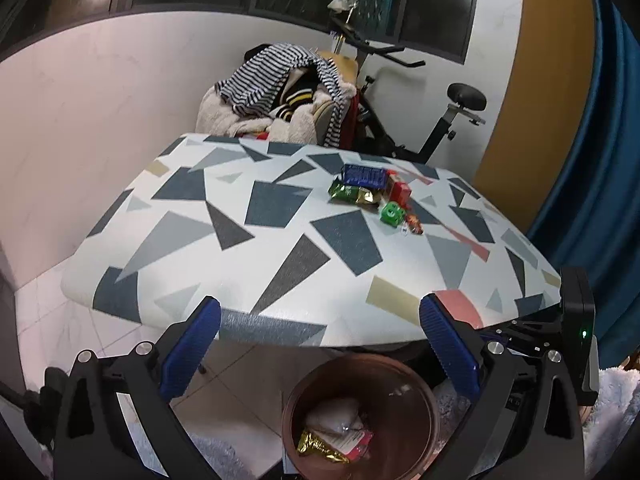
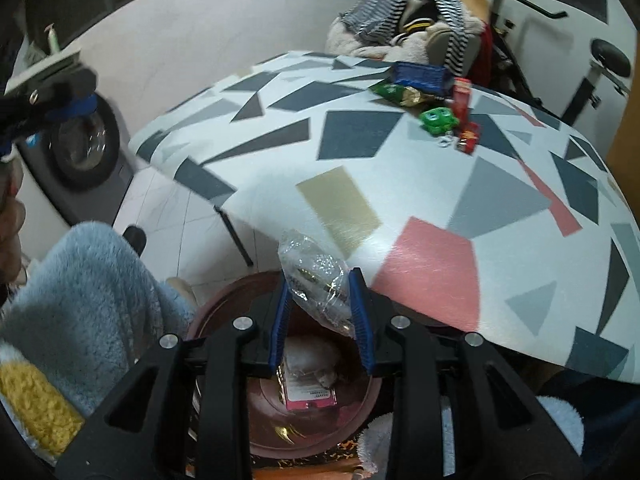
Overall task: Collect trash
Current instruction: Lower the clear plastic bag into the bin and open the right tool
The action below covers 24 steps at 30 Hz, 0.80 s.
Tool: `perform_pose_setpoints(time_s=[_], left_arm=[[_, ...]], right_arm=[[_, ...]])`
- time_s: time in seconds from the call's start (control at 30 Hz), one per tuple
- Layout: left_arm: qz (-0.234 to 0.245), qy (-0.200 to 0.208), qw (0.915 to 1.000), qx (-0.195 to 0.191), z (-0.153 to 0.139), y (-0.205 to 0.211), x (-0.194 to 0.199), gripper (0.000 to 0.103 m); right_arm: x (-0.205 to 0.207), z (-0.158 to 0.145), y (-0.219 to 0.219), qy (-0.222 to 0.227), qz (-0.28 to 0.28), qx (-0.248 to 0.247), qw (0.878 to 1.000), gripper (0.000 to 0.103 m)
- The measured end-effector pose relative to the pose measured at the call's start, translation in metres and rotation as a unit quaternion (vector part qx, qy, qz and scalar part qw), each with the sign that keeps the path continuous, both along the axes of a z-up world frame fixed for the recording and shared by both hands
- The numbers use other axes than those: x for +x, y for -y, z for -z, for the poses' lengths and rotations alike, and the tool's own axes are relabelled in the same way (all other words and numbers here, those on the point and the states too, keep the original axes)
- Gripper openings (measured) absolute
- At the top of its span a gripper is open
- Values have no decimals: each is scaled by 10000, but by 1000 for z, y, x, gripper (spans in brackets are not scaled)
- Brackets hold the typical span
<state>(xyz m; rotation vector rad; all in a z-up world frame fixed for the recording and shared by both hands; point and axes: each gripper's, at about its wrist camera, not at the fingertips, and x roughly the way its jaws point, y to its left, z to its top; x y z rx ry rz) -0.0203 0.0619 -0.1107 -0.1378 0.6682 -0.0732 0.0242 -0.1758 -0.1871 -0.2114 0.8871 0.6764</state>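
Note:
My right gripper (image 2: pixel 320 280) is shut on a clear crinkled plastic wrapper (image 2: pixel 316 276) and holds it over the brown round bin (image 2: pixel 224 304). The bin (image 1: pixel 432 412) holds a white bag, a pink packet (image 2: pixel 310 390) and a gold wrapper (image 1: pixel 320 448). My left gripper (image 1: pixel 320 312) is open and empty, above the bin at the table's near edge. A pile of trash lies on the far side of the table: a blue packet (image 1: pixel 366 176), a green-gold wrapper (image 1: pixel 354 194), a red box (image 1: pixel 400 192), a green wrapper (image 1: pixel 392 214).
The table (image 1: pixel 240 248) has a geometric patterned cloth. Behind it stand a chair piled with clothes (image 1: pixel 280 96) and an exercise bike (image 1: pixel 440 120). A washing machine (image 2: pixel 80 148) stands to the left. A fluffy blue sleeve (image 2: pixel 80 300) fills the right view's lower left.

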Motion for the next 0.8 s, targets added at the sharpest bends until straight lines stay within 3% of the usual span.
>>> perform_pose_setpoints(time_s=[0.17,0.27,0.33,0.47,0.8], left_arm=[[-18,-92,10000,-9,8,0,-2,97],[-18,-130,9999,9,11,0,-1,97],[-17,-133,9999,10,12,1,-1,97],[-29,-166,9999,0,14,1,-1,97],[-6,-256,9997,-17,20,2,-1,97]], right_arm=[[-2,3,-8,-69,-164,-67,9998,35],[-3,5,-12,-95,-217,-97,9997,42],[-4,4,-13,-83,-227,-86,9997,56],[-3,5,-14,-64,-232,-85,9997,96],[-1,10,-16,-150,-163,-221,9995,97]])
